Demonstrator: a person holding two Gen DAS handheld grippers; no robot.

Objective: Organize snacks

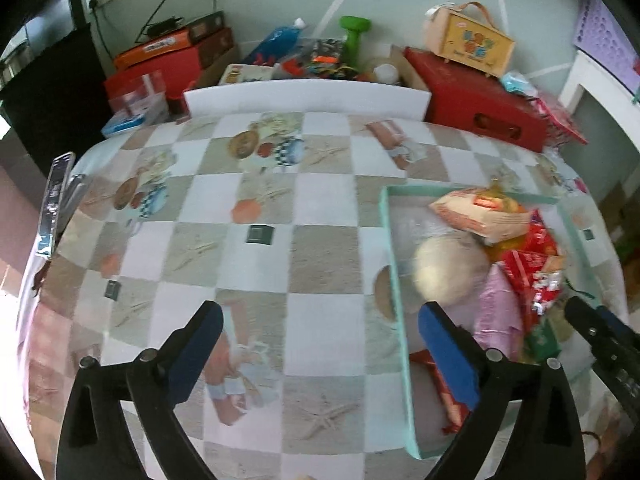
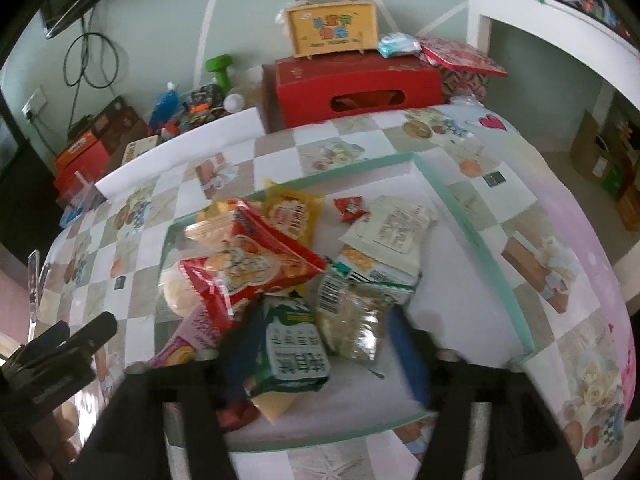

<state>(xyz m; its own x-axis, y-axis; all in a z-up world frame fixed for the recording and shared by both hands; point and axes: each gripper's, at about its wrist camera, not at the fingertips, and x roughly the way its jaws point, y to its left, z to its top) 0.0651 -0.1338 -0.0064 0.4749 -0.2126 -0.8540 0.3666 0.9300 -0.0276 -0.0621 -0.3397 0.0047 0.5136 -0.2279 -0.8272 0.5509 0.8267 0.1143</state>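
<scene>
Snack packets fill the teal tray (image 2: 460,208); right claw (image 2: 320,354), spread wide, straddles a green packet (image 2: 294,354), light and crinkly; pinch its edge.

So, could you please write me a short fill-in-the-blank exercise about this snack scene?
1. The snacks lie piled in a shallow tray whose rim is pale ____.
2. The left gripper is open and holds ____.
3. The right gripper is spread around a packet that is mostly ____ and white.
4. Behind the table, a yellow case stands on top of a ____ box.

Missing words: green; nothing; green; red
</scene>
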